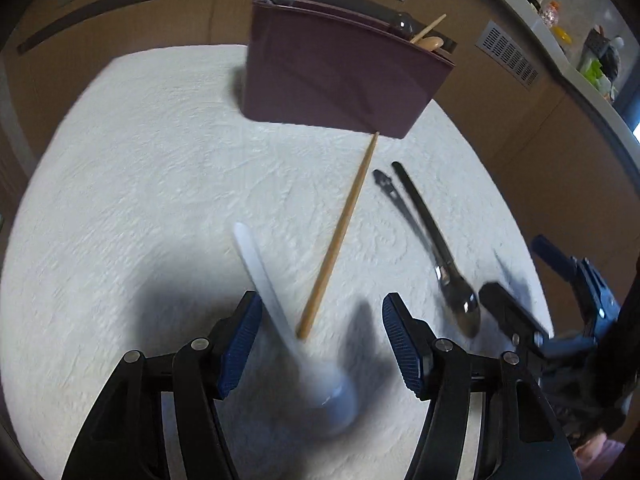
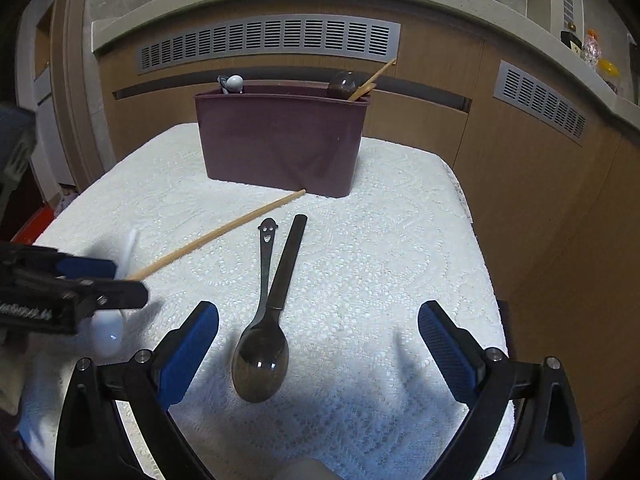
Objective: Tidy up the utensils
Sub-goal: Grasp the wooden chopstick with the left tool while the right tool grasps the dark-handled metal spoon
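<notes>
A white spoon (image 1: pixel 280 312) lies blurred on the white cloth between the open fingers of my left gripper (image 1: pixel 320 344); it also shows in the right wrist view (image 2: pixel 110 330). A wooden chopstick (image 1: pixel 340 236) lies beside it, its tip touching the maroon utensil box (image 1: pixel 336 80). Two dark metal spoons (image 1: pixel 440 256) lie to the right. In the right wrist view my right gripper (image 2: pixel 318 346) is open just above the metal spoons (image 2: pixel 262 356), straddling the bowl. The box (image 2: pixel 280 140) holds several utensils.
The white lace cloth (image 2: pixel 400 260) covers a small table with edges close on the right and far side. Wooden cabinets with vents (image 2: pixel 268 42) stand behind. My left gripper shows at the left of the right wrist view (image 2: pixel 76 296).
</notes>
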Tool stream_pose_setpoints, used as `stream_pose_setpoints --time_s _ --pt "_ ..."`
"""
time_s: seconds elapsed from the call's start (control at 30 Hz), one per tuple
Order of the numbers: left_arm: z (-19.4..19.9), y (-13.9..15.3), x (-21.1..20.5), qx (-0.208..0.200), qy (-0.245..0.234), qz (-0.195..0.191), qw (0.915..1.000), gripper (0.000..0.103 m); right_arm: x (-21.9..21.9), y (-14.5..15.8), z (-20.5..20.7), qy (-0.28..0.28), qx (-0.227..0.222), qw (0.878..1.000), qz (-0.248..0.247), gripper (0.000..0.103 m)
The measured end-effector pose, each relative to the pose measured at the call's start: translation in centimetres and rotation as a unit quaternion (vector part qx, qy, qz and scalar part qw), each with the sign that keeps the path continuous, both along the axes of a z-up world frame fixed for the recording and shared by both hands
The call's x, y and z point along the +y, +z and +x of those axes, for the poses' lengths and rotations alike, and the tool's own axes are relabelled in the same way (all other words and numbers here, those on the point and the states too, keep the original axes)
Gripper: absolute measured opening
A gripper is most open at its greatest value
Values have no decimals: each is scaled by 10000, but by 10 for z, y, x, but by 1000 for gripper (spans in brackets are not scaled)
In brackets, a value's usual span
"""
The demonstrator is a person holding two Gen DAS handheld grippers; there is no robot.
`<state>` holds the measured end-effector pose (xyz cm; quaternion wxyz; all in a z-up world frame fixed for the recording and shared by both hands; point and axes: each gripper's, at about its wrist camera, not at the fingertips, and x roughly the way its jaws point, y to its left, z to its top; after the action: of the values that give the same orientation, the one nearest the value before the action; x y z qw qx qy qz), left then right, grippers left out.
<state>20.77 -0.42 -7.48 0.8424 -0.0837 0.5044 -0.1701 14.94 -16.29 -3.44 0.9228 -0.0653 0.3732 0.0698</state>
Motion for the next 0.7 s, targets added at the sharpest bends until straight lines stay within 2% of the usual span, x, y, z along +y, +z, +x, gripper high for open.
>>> stream_pose_setpoints --time_s 0.13,0.2,0.23,0.27,0.37,0.43,0.53,0.63,0.7 --pt "26 5 -15 57 -269 -116 9996 63 -4 2 -2 33 -34 9998 190 99" --pt "36 15 -23 -129 -378 6 9992 63 -5 2 -2 47 -51 9997 229 99" --pt "40 21 -30 -288 -466 157 9984 58 -5 2 -2 56 -58 9997 244 99" --pt "44 24 -35 -375 -555 285 9974 49 -5 2 -2 63 -61 9996 257 99" --pt "58 24 -59 -351 -1019 744 9914 30 -5 1 -2 84 -44 9995 296 99" --pt "66 18 -73 -289 -1301 1142 9845 25 -5 1 -1 88 -35 9995 307 99" --pt "78 9 -89 -235 -1472 1740 9734 23 -5 1 -2 90 -50 9994 321 99" --pt "87 4 -92 -101 -1521 1764 9724 19 -7 0 -2 103 -55 9993 354 99" --pt "86 4 -90 -85 -1564 1696 9730 11 -7 0 -2 103 -53 9992 379 99"
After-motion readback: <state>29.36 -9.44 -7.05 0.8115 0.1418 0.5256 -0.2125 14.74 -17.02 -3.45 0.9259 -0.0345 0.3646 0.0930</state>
